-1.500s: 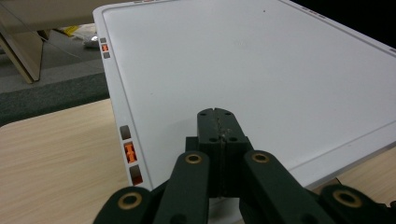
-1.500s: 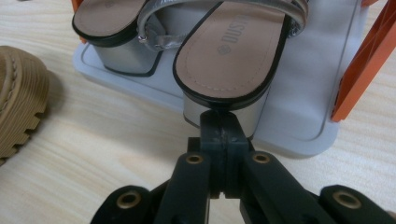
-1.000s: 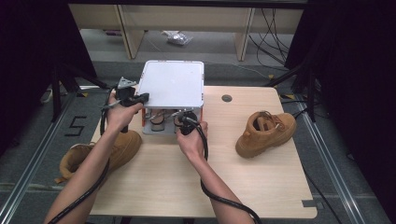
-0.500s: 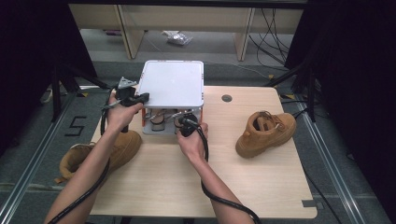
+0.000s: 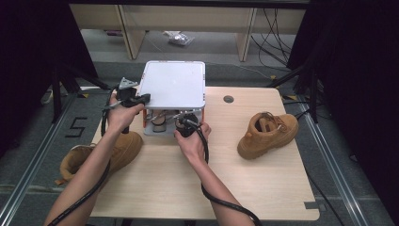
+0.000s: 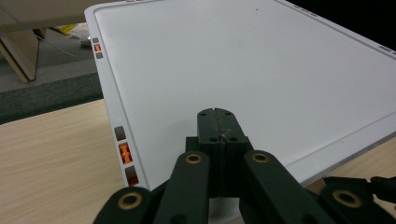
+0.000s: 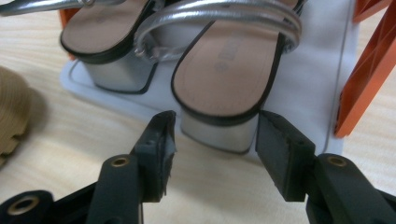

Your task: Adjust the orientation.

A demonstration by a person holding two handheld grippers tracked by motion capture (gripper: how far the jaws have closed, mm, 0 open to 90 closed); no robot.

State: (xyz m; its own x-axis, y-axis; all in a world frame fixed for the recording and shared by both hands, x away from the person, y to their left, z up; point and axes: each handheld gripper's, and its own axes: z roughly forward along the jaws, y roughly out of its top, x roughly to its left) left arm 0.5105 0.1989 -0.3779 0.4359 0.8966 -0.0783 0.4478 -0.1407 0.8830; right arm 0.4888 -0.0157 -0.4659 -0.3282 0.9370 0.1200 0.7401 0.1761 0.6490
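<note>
High view: right gripper [image 5: 184,123] sits at the open front of the white two-tier rack [image 5: 173,84], at the lower shelf; compared with a second ago both hands are in the same spots. Its jaws have just been opening — reads as a release, sandal probably placed. Left gripper [image 5: 133,97] at the rack's 9 o'clock edge.

Left gripper view: jaws pressed together, nothing between them, tips over the white top panel [image 6: 261,70].

Right gripper view: jaws spread either side of the silver sandal's [image 7: 224,70] block heel, gaps visible at 3 and 9 o'clock — no pad contact. Second sandal [image 7: 107,46] at its 10 o'clock, both on the lower shelf [image 7: 322,93].
</note>
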